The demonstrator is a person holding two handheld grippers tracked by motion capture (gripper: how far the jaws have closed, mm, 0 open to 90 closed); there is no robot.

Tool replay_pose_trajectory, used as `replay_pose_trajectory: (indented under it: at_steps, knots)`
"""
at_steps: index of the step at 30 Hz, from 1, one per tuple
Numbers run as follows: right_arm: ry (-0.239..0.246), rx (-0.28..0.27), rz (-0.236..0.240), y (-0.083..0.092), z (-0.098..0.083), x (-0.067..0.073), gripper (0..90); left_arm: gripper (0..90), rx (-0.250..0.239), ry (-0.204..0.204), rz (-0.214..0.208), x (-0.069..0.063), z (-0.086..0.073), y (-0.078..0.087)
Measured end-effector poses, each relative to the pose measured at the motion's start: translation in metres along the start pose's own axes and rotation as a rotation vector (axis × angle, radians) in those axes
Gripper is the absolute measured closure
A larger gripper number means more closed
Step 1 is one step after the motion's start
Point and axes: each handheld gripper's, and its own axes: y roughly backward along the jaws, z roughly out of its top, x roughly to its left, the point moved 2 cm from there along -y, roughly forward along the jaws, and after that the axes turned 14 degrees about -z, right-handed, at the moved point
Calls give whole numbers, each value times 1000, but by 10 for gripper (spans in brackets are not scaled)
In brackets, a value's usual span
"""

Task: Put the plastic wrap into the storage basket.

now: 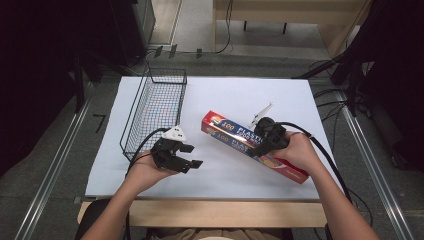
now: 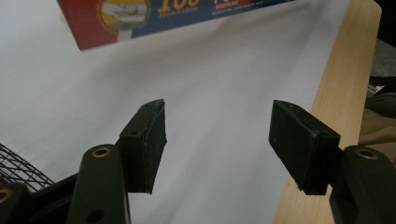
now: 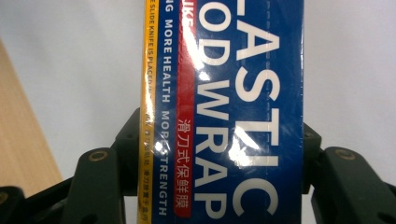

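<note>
1. My right tool (image 1: 260,145) is clamped across the wrap box (image 1: 235,135), gripping it by its long sides a little past mid-length.
2. In the right gripper view the box (image 3: 224,107) runs straight up between the two black jaws, both pressed against its edges. The blue face with white "PLASTIC WRAP" lettering faces the camera; a yellow strip runs along one edge.
3. The box lies slanted on the white sheet (image 1: 225,95) covering the surface, its red end toward the basket (image 1: 155,107), its other end near the right hand (image 1: 297,150). Whether it is lifted or resting, I cannot tell.
4. My left tool (image 1: 190,156) is partly open and empty. It is held low over the sheet, between the basket's near end and the box, apart from both.
5. In the left gripper view the pads (image 2: 152,144) stand apart with bare sheet between them; the box's red end (image 2: 116,23) sits farther off at the top.
6. The wire basket stands on the sheet's left side.
7. A small white item (image 1: 261,114) lies just behind the right tool; too small to identify.
</note>
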Motion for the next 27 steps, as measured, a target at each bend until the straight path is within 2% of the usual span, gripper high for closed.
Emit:
replay_pose_trajectory:
  at_steps: [1, 2, 3, 5, 6, 9, 11, 13, 15, 22, 24, 25, 27]
  knots:
    - [24, -1, 13, 0, -2, 4, 416, 375, 2, -8, 11, 0, 0, 1]
    - [24, -1, 13, 0, -2, 4, 416, 375, -3, -8, 8, 0, 0, 2]
    - [41, -8, 33, -1, -3, 8, 416, 375, -6, -4, 4, 0, 1, 2]
    - [50, -7, 36, 0, -4, 10, 416, 375, -5, -3, 2, 1, 0, 3]
    - [79, -10, 43, 0, -6, 16, 416, 375, -1, -3, 3, 1, 1, 3]
    - [100, -15, 52, -1, -8, 21, 417, 375, -5, 2, 0, 0, 1, 4]
    - [124, -4, 62, -2, -9, 26, 417, 376, -3, -6, -13, -1, 4, 8]
    - [137, 11, 85, -5, -10, 30, 417, 385, -27, -7, -24, -4, 9, 12]
    - [152, 11, 97, -8, -9, 32, 417, 385, -29, -14, -23, -5, 12, 15]
    - [209, -15, 128, -8, -6, 43, 416, 348, 32, -44, -36, -7, 19, 15]
    - [212, -16, 134, -7, -6, 45, 416, 339, 49, -58, -56, -7, 23, 13]
    - [214, -20, 151, -6, -6, 46, 416, 334, 54, -64, -59, -8, 25, 12]
    - [235, -27, 166, -5, -6, 48, 416, 305, 65, -90, -66, -9, 29, 10]
